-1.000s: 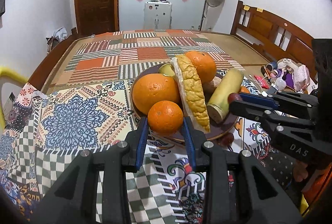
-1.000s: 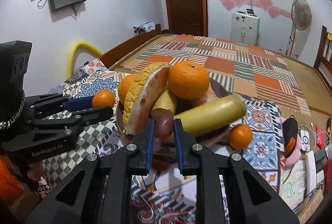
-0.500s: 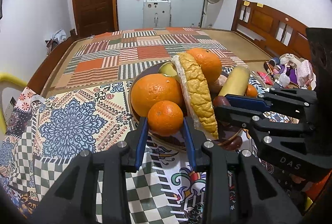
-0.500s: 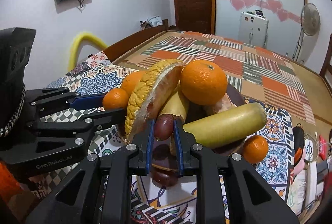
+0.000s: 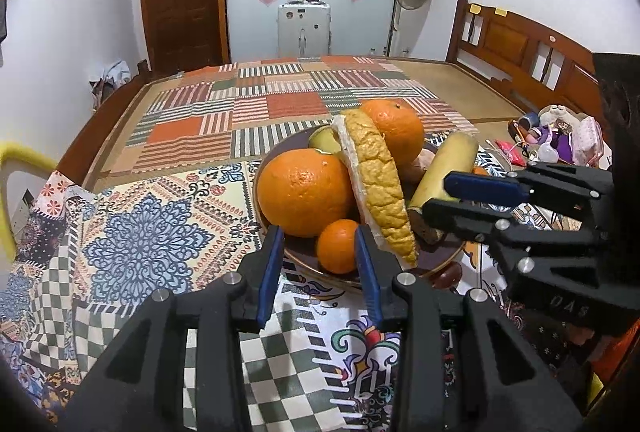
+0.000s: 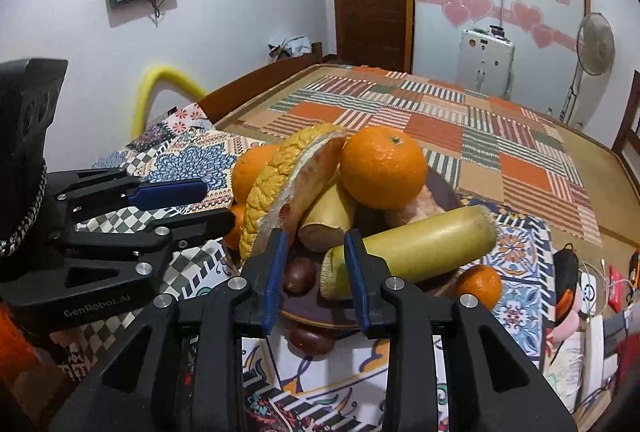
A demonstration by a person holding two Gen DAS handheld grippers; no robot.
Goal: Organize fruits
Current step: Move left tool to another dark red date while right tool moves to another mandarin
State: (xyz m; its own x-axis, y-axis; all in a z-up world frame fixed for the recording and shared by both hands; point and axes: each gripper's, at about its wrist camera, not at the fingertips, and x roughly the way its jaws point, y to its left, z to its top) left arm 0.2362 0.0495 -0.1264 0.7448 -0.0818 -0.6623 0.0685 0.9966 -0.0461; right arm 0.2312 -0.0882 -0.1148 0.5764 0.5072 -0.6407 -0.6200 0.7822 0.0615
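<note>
Both tongs have just been spreading: the left tongs (image 5: 316, 256) free the small orange (image 5: 337, 246), the right tongs (image 6: 313, 264) the brown fruit (image 6: 299, 275), so both rest on the plate (image 5: 304, 264).

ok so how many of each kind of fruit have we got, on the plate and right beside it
large oranges: 2
small oranges: 2
yellow-green stalk pieces: 2
bumpy yellow wedge: 1
small dark red fruits: 2
pinkish lump, kind unclear: 1
total: 10
</note>
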